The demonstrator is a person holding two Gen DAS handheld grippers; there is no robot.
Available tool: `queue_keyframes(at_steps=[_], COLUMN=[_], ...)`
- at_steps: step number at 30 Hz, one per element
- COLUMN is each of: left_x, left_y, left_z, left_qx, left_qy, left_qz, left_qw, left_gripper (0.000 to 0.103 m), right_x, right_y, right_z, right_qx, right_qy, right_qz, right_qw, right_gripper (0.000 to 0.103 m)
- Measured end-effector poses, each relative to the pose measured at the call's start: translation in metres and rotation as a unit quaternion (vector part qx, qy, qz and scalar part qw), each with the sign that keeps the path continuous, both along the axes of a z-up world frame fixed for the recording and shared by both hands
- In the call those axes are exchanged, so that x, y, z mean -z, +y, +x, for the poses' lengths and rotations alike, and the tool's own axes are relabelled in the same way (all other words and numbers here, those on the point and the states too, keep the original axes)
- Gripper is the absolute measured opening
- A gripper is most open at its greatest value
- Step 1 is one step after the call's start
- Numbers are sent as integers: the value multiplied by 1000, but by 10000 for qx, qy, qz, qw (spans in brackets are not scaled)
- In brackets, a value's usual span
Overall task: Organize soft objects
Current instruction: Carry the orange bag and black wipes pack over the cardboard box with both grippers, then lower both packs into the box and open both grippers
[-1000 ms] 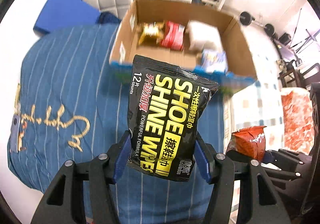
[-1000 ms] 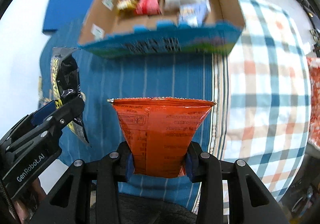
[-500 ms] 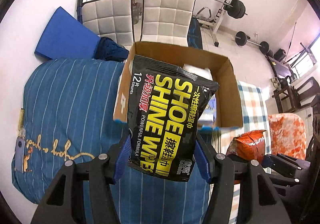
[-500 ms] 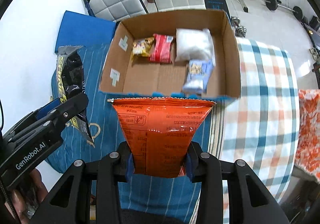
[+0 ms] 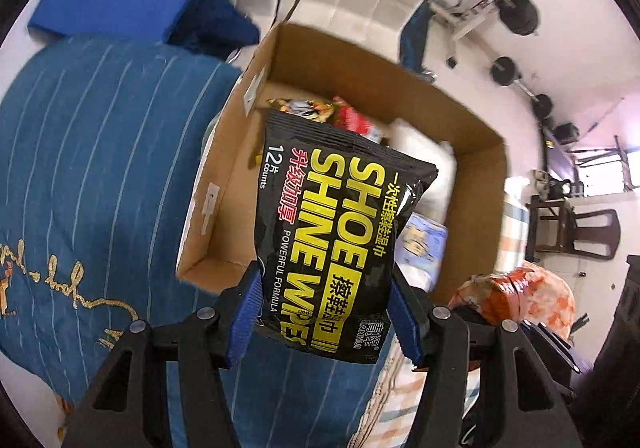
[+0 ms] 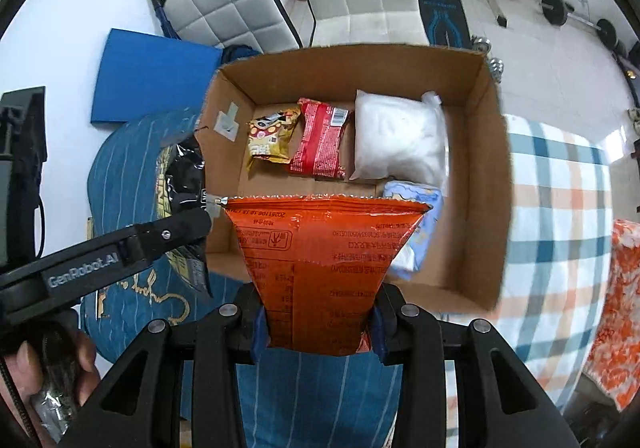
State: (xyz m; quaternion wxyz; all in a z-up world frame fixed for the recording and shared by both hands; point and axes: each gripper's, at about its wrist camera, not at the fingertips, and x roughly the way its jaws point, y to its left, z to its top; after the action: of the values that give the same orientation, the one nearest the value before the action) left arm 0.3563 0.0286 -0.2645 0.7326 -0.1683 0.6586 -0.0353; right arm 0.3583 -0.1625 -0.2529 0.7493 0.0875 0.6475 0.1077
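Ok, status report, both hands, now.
Left hand-held gripper shut on black wipes pack. Right hand-held gripper shut on orange pouch. Cardboard box ahead, nothing blocking.

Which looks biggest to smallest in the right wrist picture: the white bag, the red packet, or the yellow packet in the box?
1. White bag: biggest.
2. Red packet.
3. Yellow packet: smallest.
All three lie side by side on the floor of the cardboard box, so the comparison is fair.

Packets [image 6: 320, 142] inside box [image 6: 486, 184]
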Motion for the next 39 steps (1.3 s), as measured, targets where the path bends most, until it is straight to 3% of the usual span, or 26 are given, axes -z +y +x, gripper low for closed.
queue_keyframes(at_steps=[7,13,21,32,34,39], left_x=[56,94,130,143,140,125], left_y=[1,-11,-20,-23,-22,-16], left_z=[37,57,69,70,69,66], left_qx=[-52,222,539,684,655,674], left_qy=[654,1147,1563,1864,1902,1814], left_qz=[4,52,189,270,290,358], left_qw=[9978,9931,9860,9797,9791,9805], left_gripper=[56,57,58,59,59,59], right_x=[61,110,145,164,164,152], right_y=[8,18,24,34,35,32], right_z=[38,51,59,70,71,71], right_qx=[-31,-120,-160,-249,-249,-227], right_qy=[498,873,1104,1216,1209,1083], right_qz=[-9,-38,-14,-153,-259,-337], right_qw=[9988,9961,9938,9922,9920,9933], right_gripper=[41,41,41,45,62,65])
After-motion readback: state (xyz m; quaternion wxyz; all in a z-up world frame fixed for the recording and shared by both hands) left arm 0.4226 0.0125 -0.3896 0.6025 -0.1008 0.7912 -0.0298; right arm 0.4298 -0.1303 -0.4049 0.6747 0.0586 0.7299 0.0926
